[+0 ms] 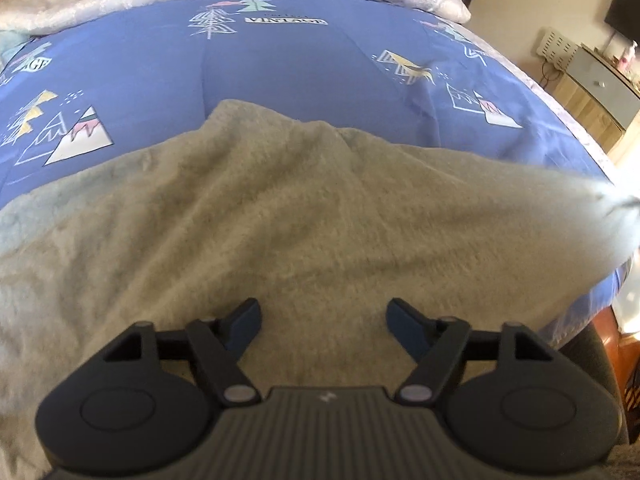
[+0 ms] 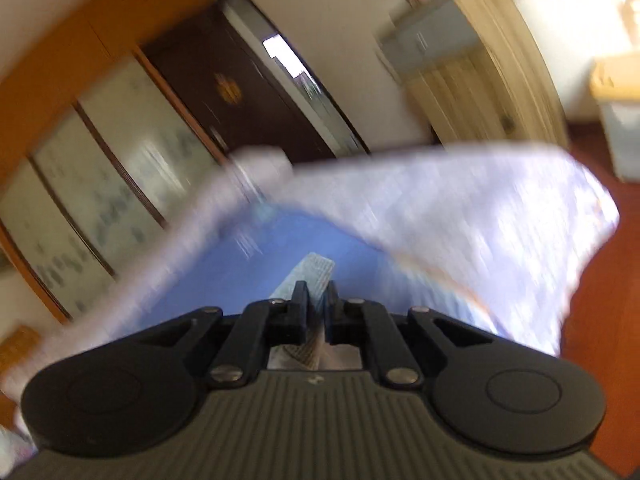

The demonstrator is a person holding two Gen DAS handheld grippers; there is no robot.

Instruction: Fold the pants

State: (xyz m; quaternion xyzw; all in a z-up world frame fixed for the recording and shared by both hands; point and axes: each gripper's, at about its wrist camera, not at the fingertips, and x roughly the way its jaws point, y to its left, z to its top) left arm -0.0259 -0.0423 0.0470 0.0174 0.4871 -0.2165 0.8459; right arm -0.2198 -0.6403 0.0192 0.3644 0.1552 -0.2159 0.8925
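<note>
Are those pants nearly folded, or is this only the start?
Early, it seems. No neat fold shows yet: the pants lie spread and rumpled on the blue bedsheet. In hand: the right gripper is shut on a ribbed edge of the pants and, judging by the blur, is moving. The left gripper hangs open above the cloth, holding nothing. Every fold and the smoothing seem left.

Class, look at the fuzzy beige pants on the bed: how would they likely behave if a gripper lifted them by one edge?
The pants would probably hang limp: they lie in soft folds on the blue bedspread. Their fleecy surface likely grips rather than slips. The strip pinched in the right gripper suggests thin edges hold well.
</note>
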